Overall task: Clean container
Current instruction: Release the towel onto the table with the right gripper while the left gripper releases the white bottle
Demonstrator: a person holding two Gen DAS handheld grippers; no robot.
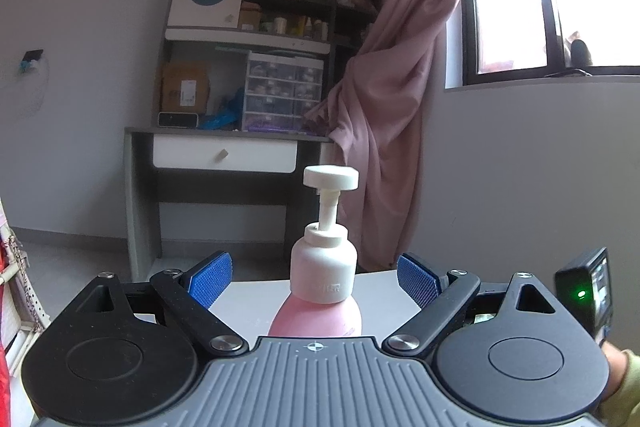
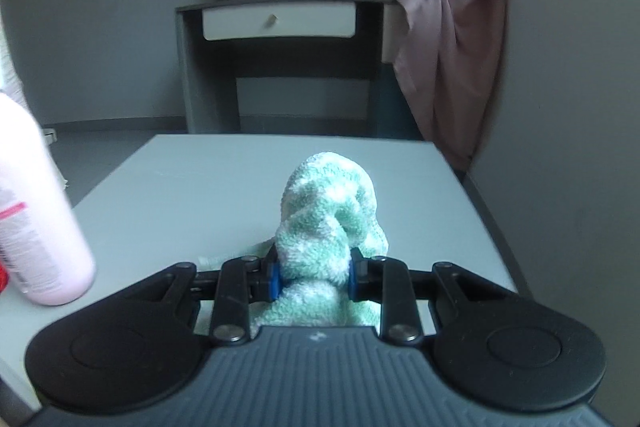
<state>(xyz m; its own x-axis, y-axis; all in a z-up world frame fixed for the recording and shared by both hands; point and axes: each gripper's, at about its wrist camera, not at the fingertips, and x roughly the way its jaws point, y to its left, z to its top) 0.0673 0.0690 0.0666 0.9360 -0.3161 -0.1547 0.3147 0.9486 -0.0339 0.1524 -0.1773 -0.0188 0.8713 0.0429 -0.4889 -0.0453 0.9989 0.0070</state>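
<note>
A pale grey table (image 2: 240,187) fills the foreground. My right tongs (image 2: 314,277) pinch a bunched green-and-white terry cloth (image 2: 328,223), ready for wiping. My left tongs (image 1: 314,285) gape around the upright pink plastic pump bottle (image 1: 320,315), untouched, near the table's left edge; ahead lies open room.

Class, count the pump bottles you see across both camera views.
1: the pink pump bottle stands on the table between the open left gripper's fingers, left of the right gripper's towel.

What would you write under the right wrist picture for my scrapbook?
Right gripper squeezes a green-and-white towel above the grey table, pink bottle standing at left.
</note>
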